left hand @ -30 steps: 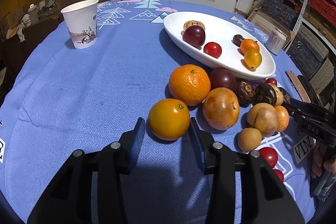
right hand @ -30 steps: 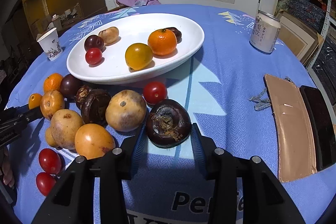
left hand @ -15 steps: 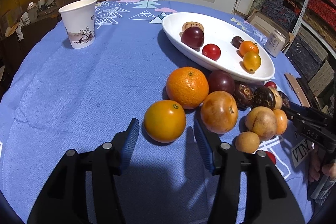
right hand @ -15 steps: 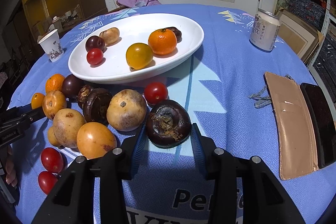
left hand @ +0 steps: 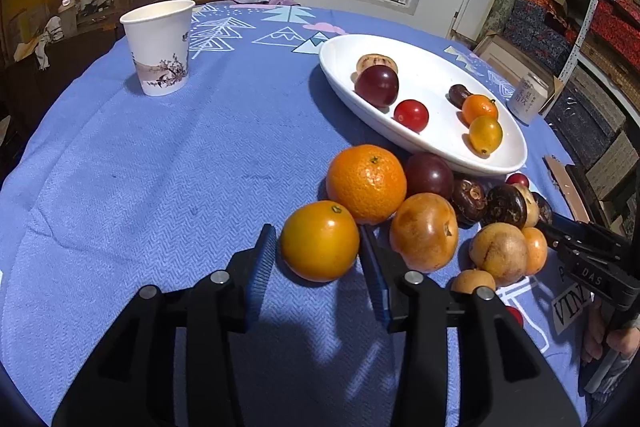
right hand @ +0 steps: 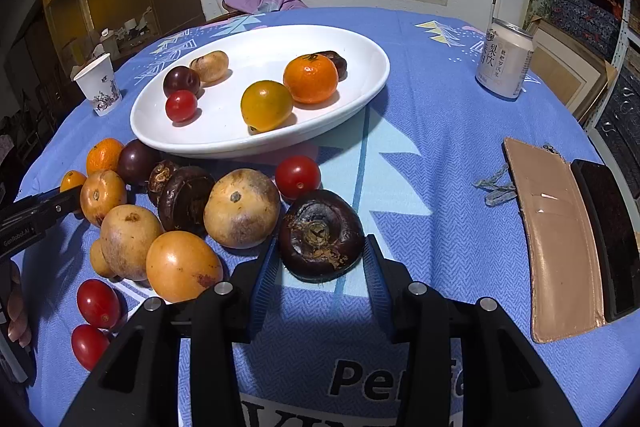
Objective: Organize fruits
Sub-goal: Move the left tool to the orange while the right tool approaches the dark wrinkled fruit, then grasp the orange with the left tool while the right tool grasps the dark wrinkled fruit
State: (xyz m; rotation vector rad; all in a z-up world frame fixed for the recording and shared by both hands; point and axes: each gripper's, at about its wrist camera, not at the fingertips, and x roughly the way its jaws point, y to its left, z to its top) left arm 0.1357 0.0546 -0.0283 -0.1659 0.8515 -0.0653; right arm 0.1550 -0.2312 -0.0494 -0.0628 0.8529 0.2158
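Observation:
In the left wrist view my left gripper (left hand: 318, 243) brackets a yellow-orange fruit (left hand: 320, 241) on the blue cloth; small gaps show on both sides, so it is open. An orange (left hand: 366, 183) and a brown-orange fruit (left hand: 424, 231) lie just beyond. In the right wrist view my right gripper (right hand: 320, 253) is shut on a dark wrinkled fruit (right hand: 320, 233). The white oval plate (right hand: 360, 91) behind holds several fruits. Loose fruits (right hand: 240, 207) lie in a pile to its left.
A paper cup (left hand: 158, 47) stands at the far left. A drink can (right hand: 504, 63) stands at the far right. A tan wallet (right hand: 556, 243) and a dark case (right hand: 612, 239) lie at the right. Two cherry tomatoes (right hand: 96, 319) lie near the front left.
My left gripper backed off and opened, then came forward again around the yellow-orange fruit. My right gripper stays on the dark fruit, with the view shifted slightly.

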